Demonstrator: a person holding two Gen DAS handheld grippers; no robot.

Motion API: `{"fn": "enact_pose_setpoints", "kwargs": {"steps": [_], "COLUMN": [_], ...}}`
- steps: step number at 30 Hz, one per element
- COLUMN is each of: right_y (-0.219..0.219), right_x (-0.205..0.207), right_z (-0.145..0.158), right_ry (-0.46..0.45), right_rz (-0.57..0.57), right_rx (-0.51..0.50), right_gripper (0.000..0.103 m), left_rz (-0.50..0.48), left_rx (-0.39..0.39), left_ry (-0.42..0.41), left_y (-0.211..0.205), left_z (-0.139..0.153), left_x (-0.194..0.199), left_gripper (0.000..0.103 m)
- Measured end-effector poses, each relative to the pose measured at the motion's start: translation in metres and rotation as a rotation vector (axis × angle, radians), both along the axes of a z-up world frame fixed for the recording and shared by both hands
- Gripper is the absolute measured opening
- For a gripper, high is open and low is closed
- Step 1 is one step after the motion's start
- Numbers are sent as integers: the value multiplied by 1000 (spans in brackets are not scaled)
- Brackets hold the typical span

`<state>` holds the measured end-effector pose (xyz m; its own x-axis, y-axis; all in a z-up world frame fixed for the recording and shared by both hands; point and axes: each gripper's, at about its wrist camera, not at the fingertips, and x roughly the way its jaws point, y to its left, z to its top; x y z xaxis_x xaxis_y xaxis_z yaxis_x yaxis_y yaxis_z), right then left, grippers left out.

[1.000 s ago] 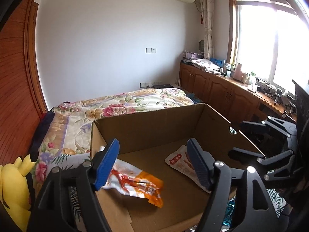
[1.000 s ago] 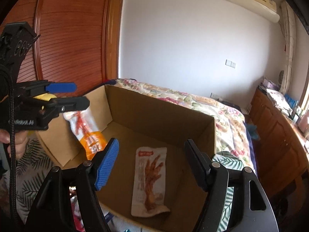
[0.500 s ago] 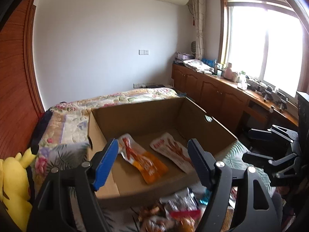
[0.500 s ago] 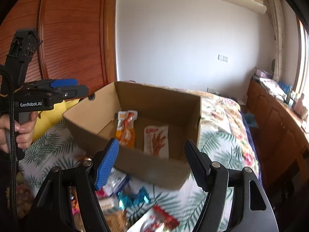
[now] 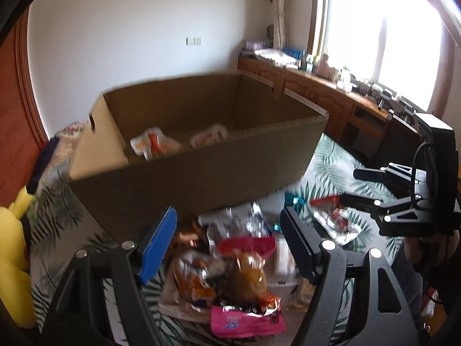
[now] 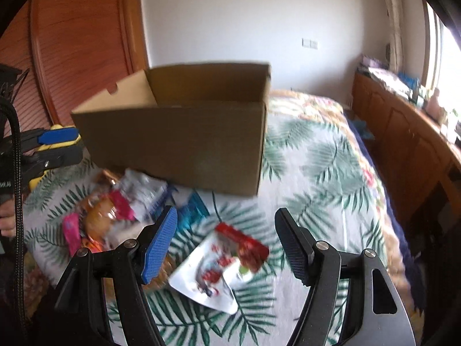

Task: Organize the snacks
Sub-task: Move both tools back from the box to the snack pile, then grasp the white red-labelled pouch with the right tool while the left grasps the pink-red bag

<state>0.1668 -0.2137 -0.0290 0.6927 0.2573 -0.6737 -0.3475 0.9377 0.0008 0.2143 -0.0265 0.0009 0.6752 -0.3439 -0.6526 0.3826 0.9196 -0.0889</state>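
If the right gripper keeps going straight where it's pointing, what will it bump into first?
Probably the white foil snack pouch with the red top, lying on the leaf-print bedspread between the open right gripper fingers. Depth is hard to judge.

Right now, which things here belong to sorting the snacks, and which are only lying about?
Belong to the job:
- cardboard box
- two packets in the box
- pile of snack packets
- white and red pouch

Just lying about:
- yellow plush toy
- floral quilt
- items on the wooden counter
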Motion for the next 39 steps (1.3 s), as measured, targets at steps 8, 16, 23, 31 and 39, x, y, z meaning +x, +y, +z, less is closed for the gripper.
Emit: {"fn": "enact_pose_setpoints", "kwargs": {"steps": [8, 16, 23, 31, 39], "right_y": [-7, -6, -8, -1, -3], "right_x": [3, 5, 5, 3, 2], "right_z": [-28, -44, -44, -45, -44], "right_ry": [48, 71, 72, 53, 44], "right_rz": [-26, -34, -34, -23, -20], "right_rx": [7, 16, 35, 9, 25], "right_gripper": [72, 72, 72, 72, 72], "left_rz": [-4, -19, -18, -56, -39], "left_rx": [41, 75, 106, 149, 152], "left_ry": [77, 133, 147, 158, 172], "left_y": [-8, -15, -23, -43, -51], "left_z": [-32, -53, -55, -57, -54], "left_x": [-4, -10, -10, -10, -9], "left_gripper": [75, 75, 76, 81, 81]}}
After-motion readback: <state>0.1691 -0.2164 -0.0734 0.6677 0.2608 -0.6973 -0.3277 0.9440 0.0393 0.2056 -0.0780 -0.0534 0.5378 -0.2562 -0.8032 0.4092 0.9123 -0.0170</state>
